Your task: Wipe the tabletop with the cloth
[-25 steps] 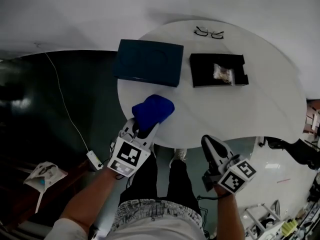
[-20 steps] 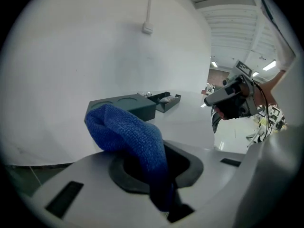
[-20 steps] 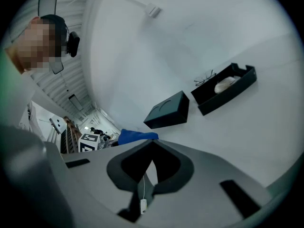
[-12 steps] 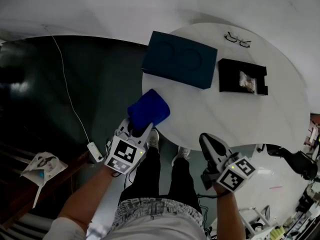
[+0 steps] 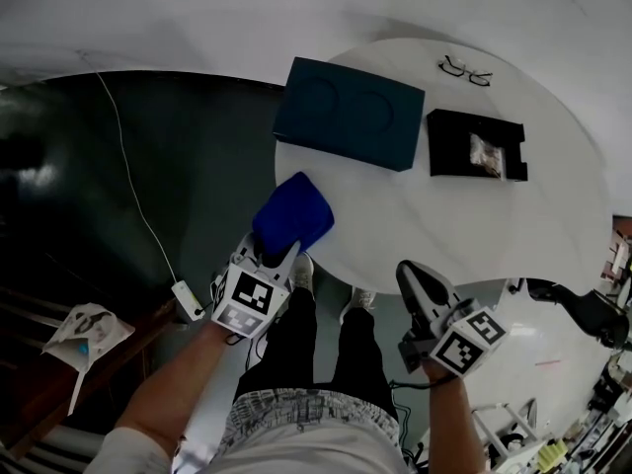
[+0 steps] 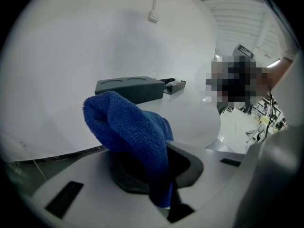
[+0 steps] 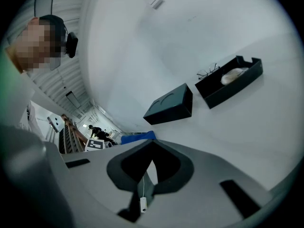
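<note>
A small pale object [image 5: 486,154] is being carried in the black tray [image 5: 444,131], beside a dark blue box [image 5: 348,113]. The blue cloth [image 5: 292,213] is being clamped by the left gripper [image 5: 275,253] at the table [image 5: 494,235]'s near-left edge, its long axis pointing towards the box. The right gripper [image 5: 419,282] is being held off the table, jaws together and empty.

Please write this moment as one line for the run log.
left gripper: jaws shut on blue cloth | cloth: at near edge of round table | right gripper: jaws shut, empty
</note>
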`<move>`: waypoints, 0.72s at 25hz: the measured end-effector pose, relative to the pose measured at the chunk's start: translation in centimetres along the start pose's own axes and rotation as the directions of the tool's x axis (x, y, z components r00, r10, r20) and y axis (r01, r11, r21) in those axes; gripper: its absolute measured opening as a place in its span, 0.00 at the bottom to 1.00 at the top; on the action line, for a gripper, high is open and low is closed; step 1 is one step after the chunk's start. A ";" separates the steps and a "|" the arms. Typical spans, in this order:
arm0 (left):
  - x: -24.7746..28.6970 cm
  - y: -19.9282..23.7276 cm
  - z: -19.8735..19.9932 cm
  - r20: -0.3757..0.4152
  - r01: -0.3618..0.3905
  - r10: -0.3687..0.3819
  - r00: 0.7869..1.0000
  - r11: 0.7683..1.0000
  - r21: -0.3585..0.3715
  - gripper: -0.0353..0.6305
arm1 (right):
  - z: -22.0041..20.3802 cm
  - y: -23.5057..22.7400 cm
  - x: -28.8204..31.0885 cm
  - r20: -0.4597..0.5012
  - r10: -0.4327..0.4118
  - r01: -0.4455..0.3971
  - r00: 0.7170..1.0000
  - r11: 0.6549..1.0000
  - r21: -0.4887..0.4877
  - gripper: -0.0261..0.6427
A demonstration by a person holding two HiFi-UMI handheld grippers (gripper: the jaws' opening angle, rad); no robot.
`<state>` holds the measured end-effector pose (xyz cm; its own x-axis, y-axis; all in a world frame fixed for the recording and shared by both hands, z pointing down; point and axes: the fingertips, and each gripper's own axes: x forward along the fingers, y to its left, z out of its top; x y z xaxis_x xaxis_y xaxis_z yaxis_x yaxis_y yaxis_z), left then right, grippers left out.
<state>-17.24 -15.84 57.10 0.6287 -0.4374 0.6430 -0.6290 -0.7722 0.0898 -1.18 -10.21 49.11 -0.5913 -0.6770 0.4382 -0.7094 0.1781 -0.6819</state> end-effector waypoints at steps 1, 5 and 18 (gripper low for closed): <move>0.1 -0.1 0.0 -0.003 -0.002 0.002 1.000 1.000 0.006 0.17 | 0.0 -0.2 -0.1 0.001 -0.001 0.001 1.000 1.000 0.002 0.05; 0.3 -0.9 0.3 -0.023 0.001 0.000 1.000 0.998 0.055 0.17 | 0.0 -0.7 -0.7 0.010 -0.002 0.002 1.000 1.000 0.010 0.05; 3.8 -8.6 1.9 -0.107 0.104 -0.088 0.990 0.983 0.153 0.17 | 0.7 -4.9 -6.8 0.075 -0.051 0.047 0.996 0.997 0.056 0.05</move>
<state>-8.57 -11.77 57.37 0.6288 -0.3160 0.7105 -0.4833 -0.8746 0.0388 6.62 -6.96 49.10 -0.5239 -0.7368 0.4273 -0.7135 0.1057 -0.6926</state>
